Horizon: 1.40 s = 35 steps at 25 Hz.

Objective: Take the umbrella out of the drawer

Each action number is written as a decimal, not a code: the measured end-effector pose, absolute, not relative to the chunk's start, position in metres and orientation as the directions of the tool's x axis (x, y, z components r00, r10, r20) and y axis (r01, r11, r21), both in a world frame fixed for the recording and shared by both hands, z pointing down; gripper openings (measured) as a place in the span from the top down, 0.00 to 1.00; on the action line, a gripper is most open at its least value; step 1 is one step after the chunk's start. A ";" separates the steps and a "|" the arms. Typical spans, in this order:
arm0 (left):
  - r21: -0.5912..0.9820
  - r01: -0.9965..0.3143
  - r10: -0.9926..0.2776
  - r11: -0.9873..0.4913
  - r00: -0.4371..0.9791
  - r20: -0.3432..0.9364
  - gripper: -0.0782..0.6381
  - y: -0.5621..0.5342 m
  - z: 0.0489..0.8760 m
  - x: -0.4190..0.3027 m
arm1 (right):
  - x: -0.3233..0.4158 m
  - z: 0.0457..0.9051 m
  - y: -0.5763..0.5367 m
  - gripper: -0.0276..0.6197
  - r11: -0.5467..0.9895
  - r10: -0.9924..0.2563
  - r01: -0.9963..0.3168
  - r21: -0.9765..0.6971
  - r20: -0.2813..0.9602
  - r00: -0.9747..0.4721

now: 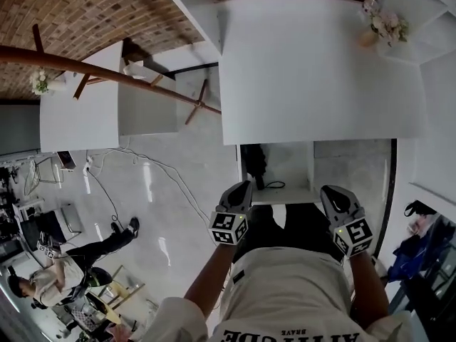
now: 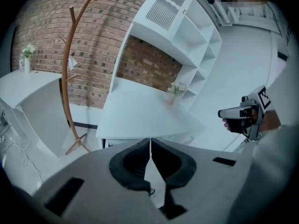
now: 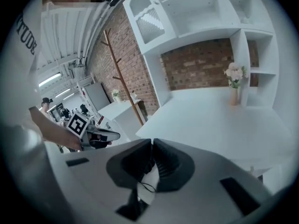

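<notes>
Nearest to the camera, the left gripper (image 1: 242, 186) and the right gripper (image 1: 330, 190) are held out level with each other in front of the person's waist, both tilted downward. That looks like a ready stance for a reach, not a grip. Each gripper view shows the fingers pressed together at the tips with nothing between them, so both are empty. They flank the drawer (image 1: 292, 196), which appears to stand pulled out under the front edge of the white desk (image 1: 320, 70), the left gripper at its left corner and the right gripper just past its right side. Inside, against the left wall, lies a dark folded bundle that I take for the umbrella (image 1: 254, 164), with a thin loop of cord trailing from it toward the middle of the drawer floor. It sits just beyond and slightly right of the left fingertips, close but not touching, and well apart from the right ones, so the left gripper seems the better placed to take it and would have to open first. Farther off, a vase of flowers (image 1: 385, 23) stands at the desk's back right corner, and a wooden coat stand (image 1: 107, 73) leans across the view before the brick wall (image 1: 85, 6).
</notes>
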<state>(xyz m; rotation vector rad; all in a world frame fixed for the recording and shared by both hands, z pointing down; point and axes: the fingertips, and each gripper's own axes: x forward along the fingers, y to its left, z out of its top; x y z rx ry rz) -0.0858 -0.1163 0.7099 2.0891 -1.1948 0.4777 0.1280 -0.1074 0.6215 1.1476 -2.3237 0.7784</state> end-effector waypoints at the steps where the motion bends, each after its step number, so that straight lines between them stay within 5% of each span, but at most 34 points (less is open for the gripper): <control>1: 0.366 -0.865 -0.608 -0.344 0.502 0.615 0.85 -0.116 0.716 -0.084 | 0.127 0.627 -0.110 0.91 0.511 -0.555 -0.805 -0.302 0.599 -0.577; 18: 0.315 -0.926 -0.533 -0.209 0.378 0.757 0.85 -0.139 0.817 -0.081 | 0.110 0.726 -0.128 0.91 0.622 -0.326 -0.677 -0.393 0.656 -0.681; 20: 0.308 -0.931 -0.505 -0.197 0.365 0.782 0.77 -0.141 0.834 -0.080 | 0.110 0.735 -0.128 0.91 0.621 -0.310 -0.672 -0.404 0.661 -0.684; 35: 0.255 -0.964 -0.339 -0.077 0.266 0.902 0.64 -0.155 0.933 -0.097 | 0.108 0.774 -0.137 0.91 0.583 -0.265 -0.675 -0.453 0.679 -0.684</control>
